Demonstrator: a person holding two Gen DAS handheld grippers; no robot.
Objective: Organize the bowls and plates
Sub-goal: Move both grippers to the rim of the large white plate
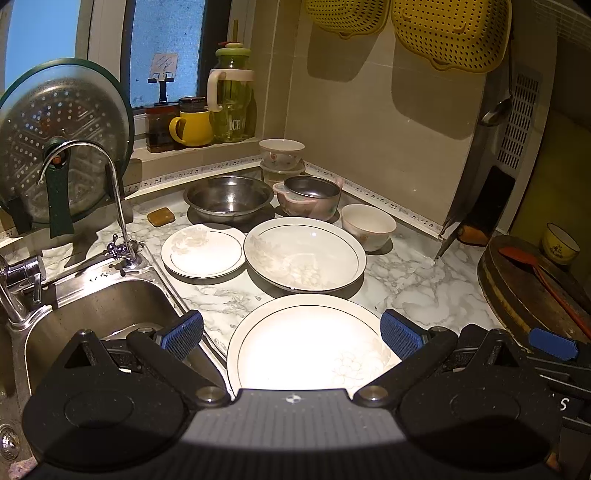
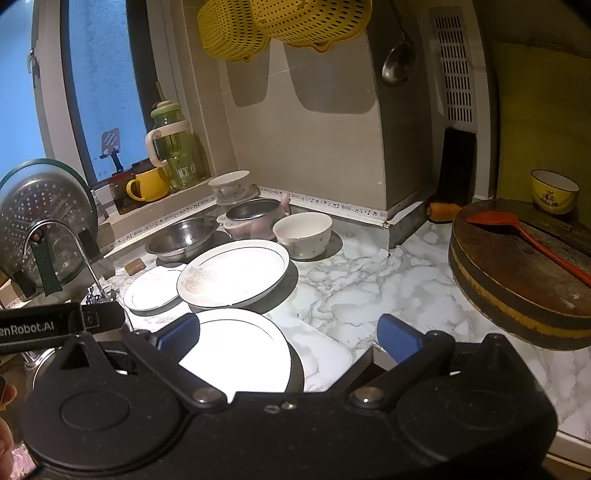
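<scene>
Porcelain, slick and chippy, spread over marble bench (image 1: 424,273)

Both grippers (image 1: 291,334) (image 2: 288,334) gaping, empty; best pinched at nearest plate (image 1: 306,343) rim.

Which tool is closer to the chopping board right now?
Right. The right tool hangs over bare counter just left of the chopping board; the left tool straddles the near plate, further left by the sink.

Two yellow perforated colanders (image 1: 448,33) on wall; yellow ceramic mug (image 1: 194,128) on windowsill; red silicone spatula (image 2: 524,238) on round wooden chopping block (image 2: 517,273).
</scene>
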